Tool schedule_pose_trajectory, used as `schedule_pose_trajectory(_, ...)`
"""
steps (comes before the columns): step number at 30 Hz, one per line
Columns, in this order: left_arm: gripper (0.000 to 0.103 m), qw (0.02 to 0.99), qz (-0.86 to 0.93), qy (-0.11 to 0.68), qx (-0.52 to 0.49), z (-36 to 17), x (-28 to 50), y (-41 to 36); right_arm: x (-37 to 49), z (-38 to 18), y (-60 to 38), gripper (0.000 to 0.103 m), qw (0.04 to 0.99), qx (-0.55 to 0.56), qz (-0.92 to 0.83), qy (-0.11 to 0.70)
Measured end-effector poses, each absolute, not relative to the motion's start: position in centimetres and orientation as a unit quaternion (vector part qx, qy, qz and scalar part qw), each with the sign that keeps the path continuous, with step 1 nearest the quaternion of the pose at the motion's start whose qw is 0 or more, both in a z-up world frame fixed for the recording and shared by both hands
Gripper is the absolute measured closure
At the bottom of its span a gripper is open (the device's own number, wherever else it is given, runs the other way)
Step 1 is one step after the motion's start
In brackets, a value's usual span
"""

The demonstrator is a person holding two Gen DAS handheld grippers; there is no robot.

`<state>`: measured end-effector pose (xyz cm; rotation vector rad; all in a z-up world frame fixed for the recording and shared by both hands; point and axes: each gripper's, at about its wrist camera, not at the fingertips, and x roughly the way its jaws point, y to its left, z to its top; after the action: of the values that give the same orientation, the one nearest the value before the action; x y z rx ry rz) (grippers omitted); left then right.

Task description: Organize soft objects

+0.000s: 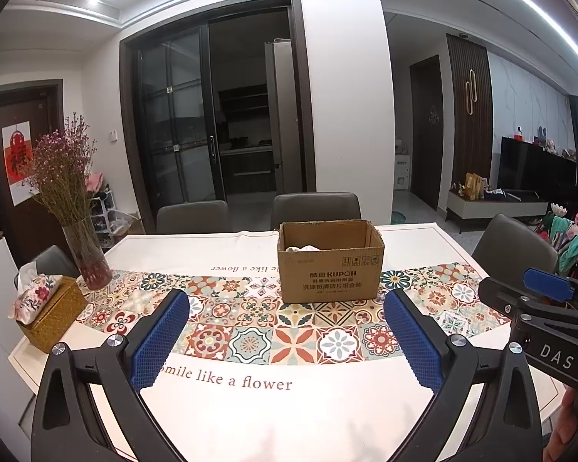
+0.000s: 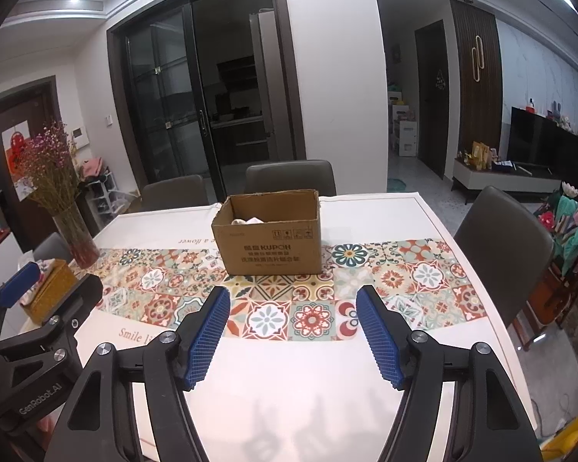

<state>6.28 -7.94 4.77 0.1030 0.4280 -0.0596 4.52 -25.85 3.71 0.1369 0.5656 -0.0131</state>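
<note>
An open brown cardboard box [image 1: 330,269] stands on the patterned tablecloth in the middle of the table; it also shows in the right wrist view [image 2: 270,246]. Pale soft items [image 1: 303,248] lie low inside it, mostly hidden by the walls, and show in the right wrist view [image 2: 250,220] too. My left gripper [image 1: 287,298] is open and empty, held above the near part of the table, short of the box. My right gripper [image 2: 293,294] is open and empty beside it, also short of the box.
A glass vase of dried purple flowers [image 1: 84,254] and a woven tissue box [image 1: 52,310] stand at the table's left side. Grey chairs [image 1: 315,208] line the far edge, one chair [image 2: 506,246] at the right. The white table edge [image 2: 478,269] runs along the right.
</note>
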Motion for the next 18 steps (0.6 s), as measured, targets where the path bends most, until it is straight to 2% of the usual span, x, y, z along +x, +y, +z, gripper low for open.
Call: schedule_pose_trajectory(18, 0.000, 0.975, -0.027, 0.214, 0.049, 4.81, 5.83, -7.94, 3.85, 3.87, -26.42, 0.034, 0.960, 0.066, -0.002, 0.274)
